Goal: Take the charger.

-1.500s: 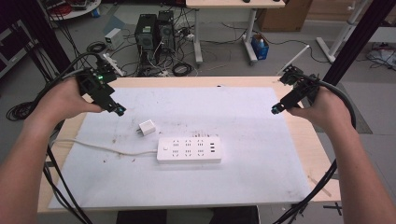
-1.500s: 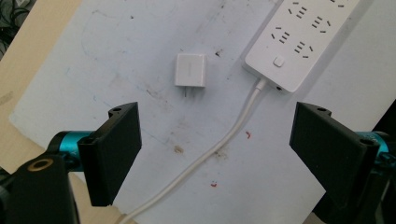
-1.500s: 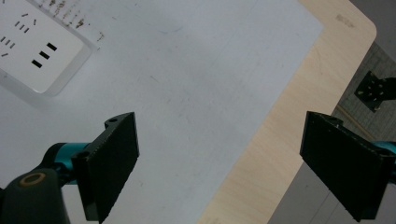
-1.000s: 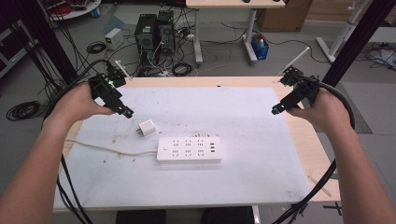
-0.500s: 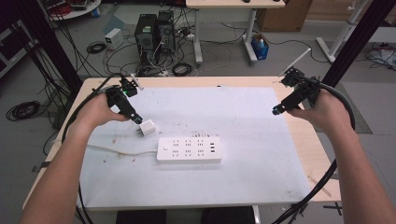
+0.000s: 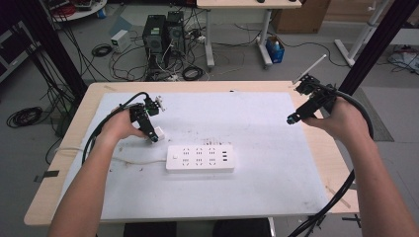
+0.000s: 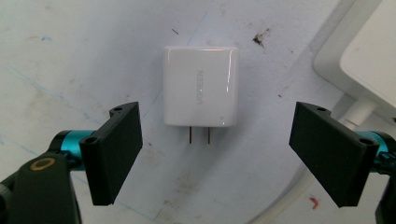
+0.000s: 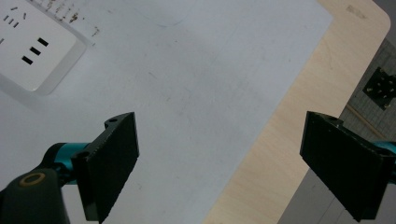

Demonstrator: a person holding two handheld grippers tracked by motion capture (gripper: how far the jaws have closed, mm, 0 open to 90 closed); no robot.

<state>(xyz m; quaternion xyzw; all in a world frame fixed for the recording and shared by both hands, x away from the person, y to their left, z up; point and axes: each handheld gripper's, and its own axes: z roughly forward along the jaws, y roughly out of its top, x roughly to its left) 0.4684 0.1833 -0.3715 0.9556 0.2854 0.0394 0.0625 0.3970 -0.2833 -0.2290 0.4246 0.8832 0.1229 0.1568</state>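
Observation:
A small white plug-in charger [image 7: 201, 86] lies flat on the white mat, its two metal prongs pointing toward the camera. My left gripper [image 7: 217, 161] hovers just over it, open, with a jaw on each side of the prongs and no contact. In the high view the left gripper [image 6: 149, 129] sits over the charger [image 6: 159, 133], left of the white power strip [image 6: 199, 158]. My right gripper [image 6: 292, 118] is held above the mat's right edge; the right gripper [image 8: 219, 168] is open with nothing between its jaws.
The power strip's white cable [image 6: 131, 160] runs left across the mat toward the table edge. The white mat [image 6: 257, 128] covers most of the wooden table [image 6: 326, 148]. Computers and cables stand on the floor beyond the far edge.
My left gripper has travelled right and toward the near side, from the table's left edge down to the charger. The right gripper has stayed where it was.

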